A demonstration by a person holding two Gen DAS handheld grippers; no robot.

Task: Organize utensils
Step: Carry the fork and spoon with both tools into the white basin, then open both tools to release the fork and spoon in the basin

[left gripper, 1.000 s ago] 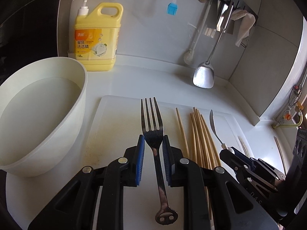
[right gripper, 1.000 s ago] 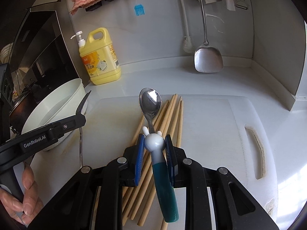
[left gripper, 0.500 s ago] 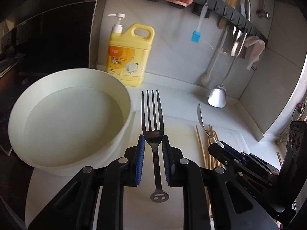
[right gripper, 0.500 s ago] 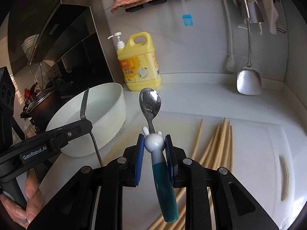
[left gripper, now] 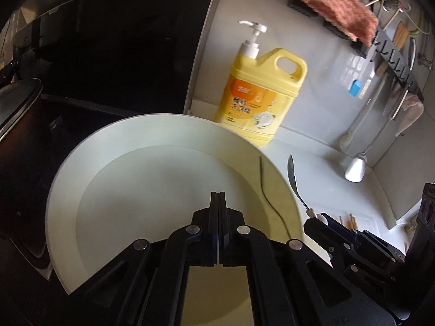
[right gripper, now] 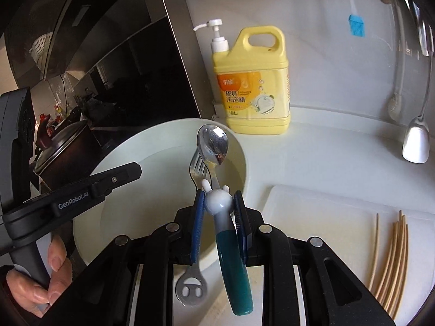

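**Fork released over basin; spoon delivery pending**

Left tongs are shut flush with nothing between them, above the white basin. The fork appears to lie against the basin's right rim, though blur leaves its seating uncertain. Right tongs are narrowly parted, clamping the teal-handled spoon over the basin. Recommended: bring the spoon over the basin's centre before letting go, clear of the fork.

"GenRobot.AI" on left tongs arm; detergent jug label: "洗洁精" (smaller print unreadable).
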